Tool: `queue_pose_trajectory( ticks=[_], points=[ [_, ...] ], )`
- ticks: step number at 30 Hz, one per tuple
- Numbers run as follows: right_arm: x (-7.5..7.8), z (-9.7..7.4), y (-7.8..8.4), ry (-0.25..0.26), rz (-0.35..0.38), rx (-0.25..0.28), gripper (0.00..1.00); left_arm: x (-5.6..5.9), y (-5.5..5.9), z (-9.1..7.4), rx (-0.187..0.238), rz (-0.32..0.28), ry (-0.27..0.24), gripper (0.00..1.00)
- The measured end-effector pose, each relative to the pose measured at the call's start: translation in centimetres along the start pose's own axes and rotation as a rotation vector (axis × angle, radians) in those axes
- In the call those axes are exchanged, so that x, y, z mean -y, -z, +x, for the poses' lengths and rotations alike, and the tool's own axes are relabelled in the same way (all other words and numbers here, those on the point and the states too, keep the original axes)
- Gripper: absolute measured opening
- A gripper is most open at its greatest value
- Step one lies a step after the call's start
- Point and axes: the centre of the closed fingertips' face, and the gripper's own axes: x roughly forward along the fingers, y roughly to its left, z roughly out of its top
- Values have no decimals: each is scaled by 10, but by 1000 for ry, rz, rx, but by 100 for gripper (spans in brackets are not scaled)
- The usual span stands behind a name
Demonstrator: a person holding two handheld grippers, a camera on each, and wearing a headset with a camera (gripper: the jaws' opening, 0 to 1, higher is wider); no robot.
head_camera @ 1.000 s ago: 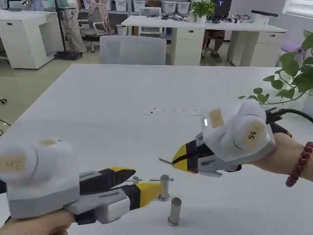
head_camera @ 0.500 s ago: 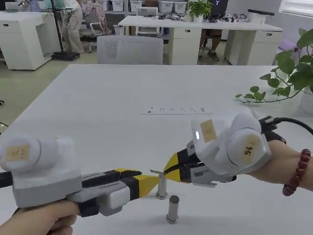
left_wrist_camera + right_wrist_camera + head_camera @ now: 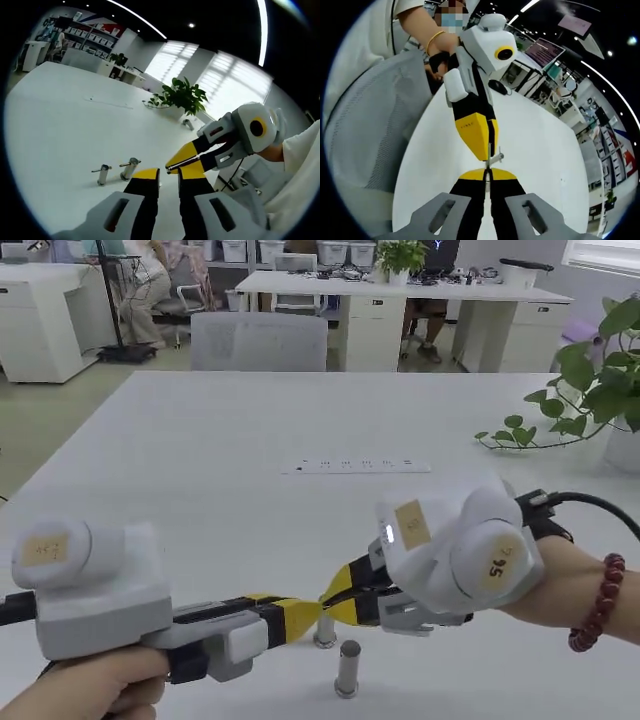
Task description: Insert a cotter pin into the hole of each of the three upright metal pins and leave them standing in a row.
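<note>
The cotter pin (image 3: 490, 161) is pinched between the pressed-together fingers of the right gripper (image 3: 335, 600), and its free end reaches the tips of the left gripper (image 3: 306, 616). The left fingers stand a narrow gap apart, but I cannot tell whether they clamp anything.

The bare metal pin (image 3: 347, 668) stands upright on the desk (image 3: 250, 440). Its top seems to lack a cross-piece, so it is probably the one not yet fitted. Just beyond the bare metal pin, under the meeting fingertips, stands a neighbour pin (image 3: 324, 632) with its top hidden. The left gripper view shows a fitted pin (image 3: 129, 168) and a second fitted pin (image 3: 103, 174) side by side, each with a thin cross-piece.

To do this step well, hold the cotter pin level and in line with the hole. Steady the bare metal pin low on its shaft and push slowly so it does not tip.

The neighbour pin stands close beyond the bare metal pin, and the left fingers crowd that side, so a careless sweep could topple it. The socket strip (image 3: 345, 466), potted plant (image 3: 590, 390) and chair (image 3: 258, 340) lie well beyond and hinder nothing.
</note>
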Motion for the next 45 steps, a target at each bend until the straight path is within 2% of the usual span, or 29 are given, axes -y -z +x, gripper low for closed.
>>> queue_pose_trajectory(
  ticks=[9, 13, 17, 22, 24, 32, 42, 45],
  points=[
    [0, 2, -4, 1, -1, 7, 3, -2, 5, 1, -21, -28, 1, 4],
    [-1, 2, -4, -1, 1, 6, 3, -2, 5, 2, -16, -40, 2, 2],
    [-1, 3, -4, -1, 4, 4, 3, -2, 5, 2, -17, -26, -3, 2],
    [0, 2, -4, -2, 24, 5, 3, -3, 4, 2, -8, -55, 3, 1],
    [0, 2, -4, -3, 43, 9, 3, -2, 4, 2, -8, -33, 8, 1],
    [1, 1, -2, -9, 81, 20, 4, -1, 3, 3, -9, -12, 7, 0],
    [2, -1, -5, -28, 203, 77, 9, -6, 6, 1, -24, 18, -12, 0],
    [1, -2, -3, -44, 282, 93, 11, -7, 6, 0, -26, 36, -13, 0]
  ],
)
